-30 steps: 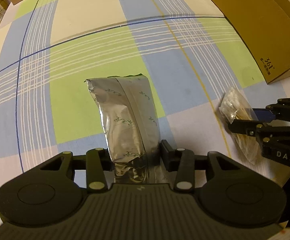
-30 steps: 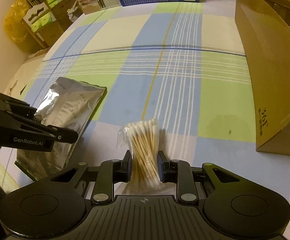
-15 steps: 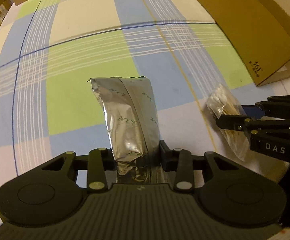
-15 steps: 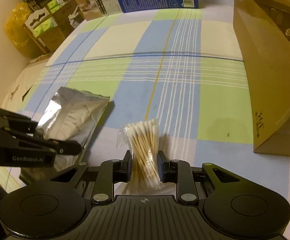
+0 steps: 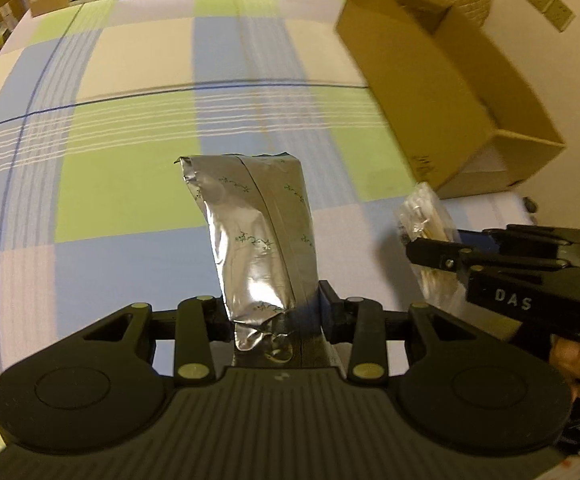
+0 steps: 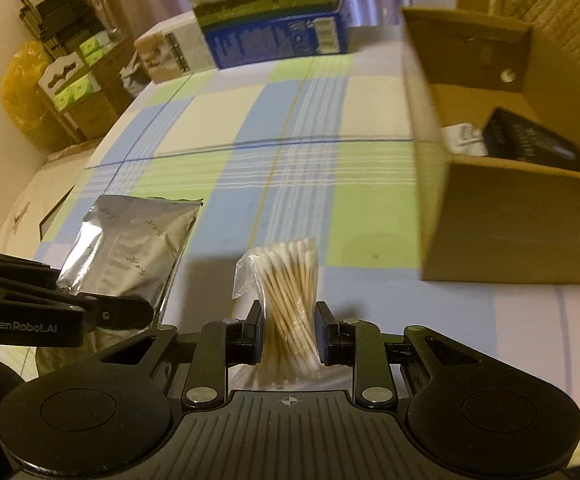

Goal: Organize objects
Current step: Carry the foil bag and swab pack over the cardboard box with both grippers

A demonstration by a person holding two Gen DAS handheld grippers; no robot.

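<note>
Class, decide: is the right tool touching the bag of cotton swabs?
Touching. The right wrist view shows the right tool with both pads pressed against the bag of cotton swabs, pinching the bundle narrow at its middle.

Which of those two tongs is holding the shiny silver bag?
The left tongs grip the silver foil pouch; the right tongs instead hold a clear bag of cotton swabs.

L gripper point(image 5: 275, 312) & R gripper point(image 6: 287, 332) side by side, fingers both clamped on loads.
</note>
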